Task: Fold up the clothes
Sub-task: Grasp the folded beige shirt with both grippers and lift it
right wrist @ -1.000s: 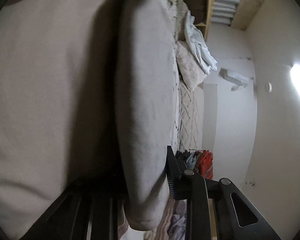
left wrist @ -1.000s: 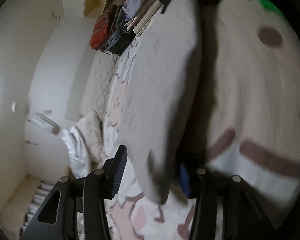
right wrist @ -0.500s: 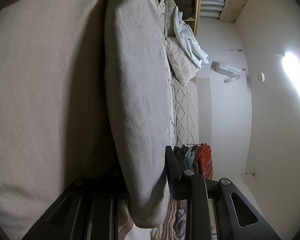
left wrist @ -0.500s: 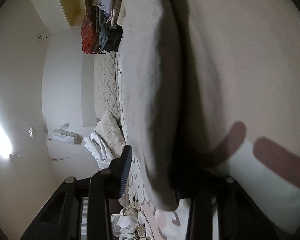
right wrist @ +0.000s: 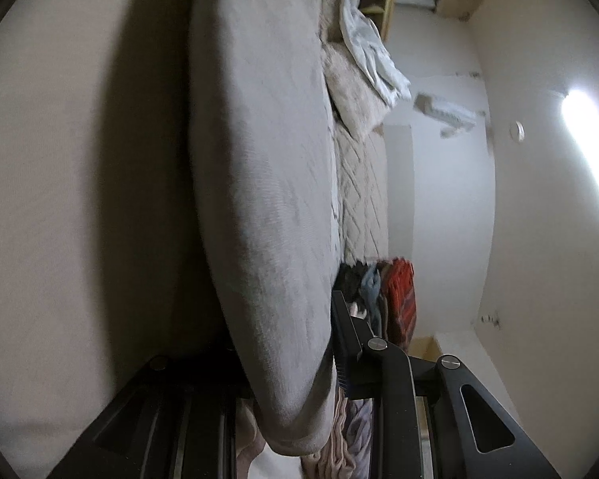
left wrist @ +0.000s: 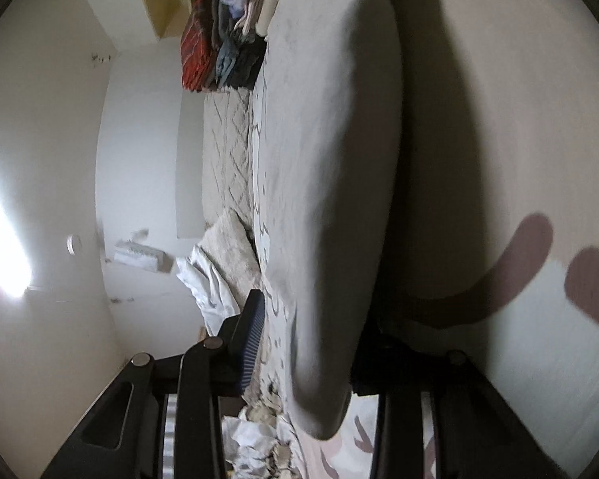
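Note:
A grey garment [left wrist: 327,183] hangs stretched between my two grippers, seen edge-on. In the left wrist view my left gripper [left wrist: 307,355] is shut on one corner of it; the left pad [left wrist: 251,339] shows, the right finger is in shadow behind the cloth. In the right wrist view the same garment [right wrist: 267,183] runs up the frame and my right gripper [right wrist: 295,355] is shut on its other corner, with the right pad [right wrist: 343,343] against the fabric. Both views are rolled sideways.
A bed with a pale quilted cover [left wrist: 227,151] lies behind the garment. A pile of folded clothes, red and dark [left wrist: 215,52], sits at one end. A fuzzy pillow and white cloth [right wrist: 363,80] sit at the other. Patterned bedding [left wrist: 539,239] fills the right.
Both grippers have rotated and lifted with the garment held taut between them. The view has swung from the bedding towards the wall and ceiling light. The grip has not changed.

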`<action>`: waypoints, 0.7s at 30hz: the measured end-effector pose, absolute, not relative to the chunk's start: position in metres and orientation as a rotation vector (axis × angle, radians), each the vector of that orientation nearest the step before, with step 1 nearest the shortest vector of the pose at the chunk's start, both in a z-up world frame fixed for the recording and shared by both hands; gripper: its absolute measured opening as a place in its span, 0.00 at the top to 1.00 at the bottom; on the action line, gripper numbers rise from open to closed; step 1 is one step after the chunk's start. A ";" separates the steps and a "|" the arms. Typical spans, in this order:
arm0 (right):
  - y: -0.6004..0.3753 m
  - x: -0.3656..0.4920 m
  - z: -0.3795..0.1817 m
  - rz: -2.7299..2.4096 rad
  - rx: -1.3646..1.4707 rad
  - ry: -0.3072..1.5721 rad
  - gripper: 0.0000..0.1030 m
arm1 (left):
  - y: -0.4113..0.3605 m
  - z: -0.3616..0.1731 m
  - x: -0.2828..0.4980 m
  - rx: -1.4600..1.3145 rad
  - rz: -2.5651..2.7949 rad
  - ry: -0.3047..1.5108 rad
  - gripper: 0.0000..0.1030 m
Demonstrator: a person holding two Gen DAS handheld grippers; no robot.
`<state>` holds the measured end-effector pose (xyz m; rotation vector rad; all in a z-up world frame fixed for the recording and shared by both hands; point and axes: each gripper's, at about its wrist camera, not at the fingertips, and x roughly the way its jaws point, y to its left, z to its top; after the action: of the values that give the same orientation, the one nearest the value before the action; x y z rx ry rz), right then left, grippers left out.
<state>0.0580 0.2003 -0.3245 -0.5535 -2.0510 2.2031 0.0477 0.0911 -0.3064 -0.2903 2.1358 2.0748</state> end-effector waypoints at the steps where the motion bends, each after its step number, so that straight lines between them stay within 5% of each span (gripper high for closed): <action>1: 0.200 0.060 -0.325 2.198 -0.553 -2.045 0.73 | 0.091 -0.306 0.046 -0.299 2.078 2.137 0.67; 8: 0.202 0.065 -0.326 2.188 -0.552 -2.041 0.73 | 0.098 -0.316 0.054 -0.313 2.067 2.171 0.67; 12: 0.204 0.067 -0.326 2.218 -0.559 -2.031 0.76 | 0.100 -0.326 0.052 -0.400 2.031 2.147 0.90; 21: 0.209 0.066 -0.317 2.302 -0.739 -2.110 0.88 | 0.091 -0.314 0.045 -0.495 2.022 1.993 0.92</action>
<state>0.0660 0.2091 -0.3173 -0.7395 -2.1098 2.3020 0.0448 0.0914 -0.3144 -0.4954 1.9935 2.0221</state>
